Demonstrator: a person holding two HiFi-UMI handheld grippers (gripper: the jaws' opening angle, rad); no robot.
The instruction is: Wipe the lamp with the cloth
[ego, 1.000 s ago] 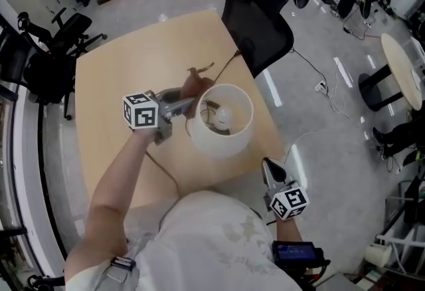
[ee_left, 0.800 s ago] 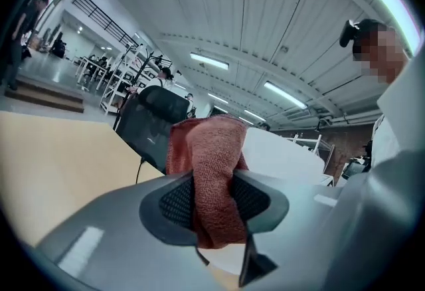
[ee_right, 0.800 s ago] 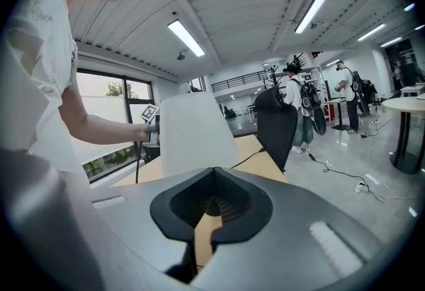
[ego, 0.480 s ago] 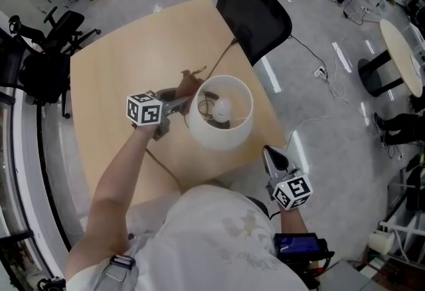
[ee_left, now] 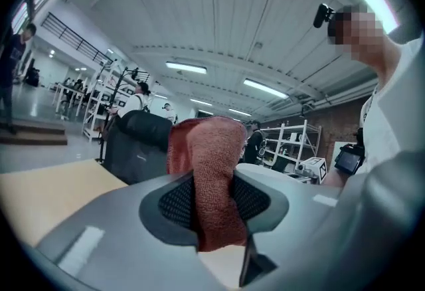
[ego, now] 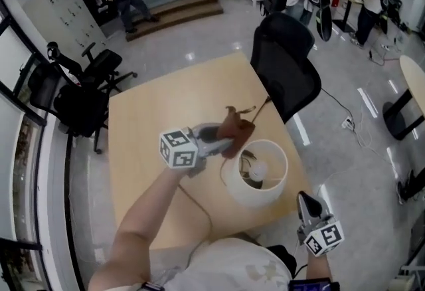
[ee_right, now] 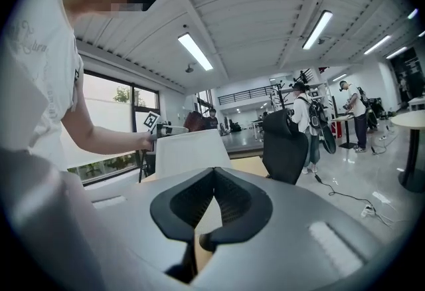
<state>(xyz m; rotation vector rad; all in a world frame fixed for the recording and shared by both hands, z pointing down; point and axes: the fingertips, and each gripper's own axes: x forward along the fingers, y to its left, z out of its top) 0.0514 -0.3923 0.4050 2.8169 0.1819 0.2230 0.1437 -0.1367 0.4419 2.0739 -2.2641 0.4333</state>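
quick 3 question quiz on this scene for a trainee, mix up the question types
1. Multiple choice: what is clamped in the jaws of the left gripper? A) a power cord B) a reddish-brown cloth C) nothing
2. Fill in: the lamp stands upright on a wooden ____.
3. True or false: the right gripper has its jaws shut with nothing between them.
Key: 1 B; 2 table; 3 true.
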